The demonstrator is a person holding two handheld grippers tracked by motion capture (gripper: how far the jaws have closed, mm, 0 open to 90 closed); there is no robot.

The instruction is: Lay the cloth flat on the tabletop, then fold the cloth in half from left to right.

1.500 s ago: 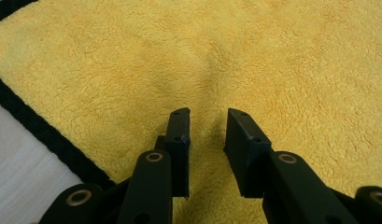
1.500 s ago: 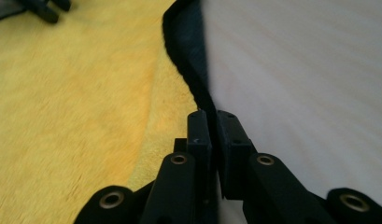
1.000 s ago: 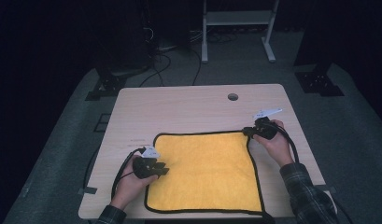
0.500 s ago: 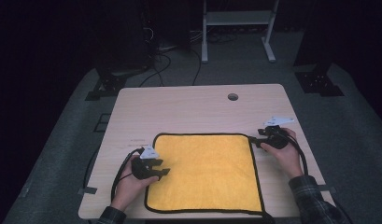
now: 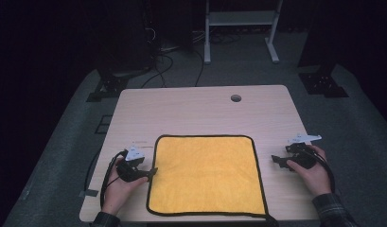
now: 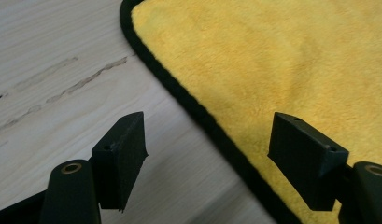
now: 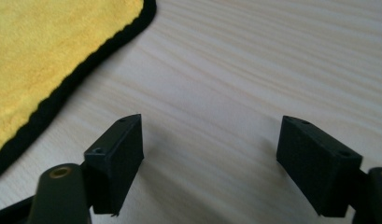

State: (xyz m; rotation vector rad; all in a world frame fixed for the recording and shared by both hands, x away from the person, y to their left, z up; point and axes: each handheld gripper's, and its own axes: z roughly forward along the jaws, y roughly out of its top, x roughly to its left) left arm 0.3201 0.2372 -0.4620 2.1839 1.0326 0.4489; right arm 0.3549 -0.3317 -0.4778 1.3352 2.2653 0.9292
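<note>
While the yellow cloth [image 5: 206,175] lies flat at the table's [image 5: 196,111] six o'clock in the high view, flanked by left gripper [image 5: 151,172] and right gripper [image 5: 276,161], each gripper view shows jaws just opened wide, empty, the cloth's black hem nearby.

Black tongs [image 5: 152,173], plaid sleeve [image 5: 334,210]

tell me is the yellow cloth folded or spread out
Spread out: the yellow cloth lies flat in a single layer on the table, black edging visible all round.
</note>
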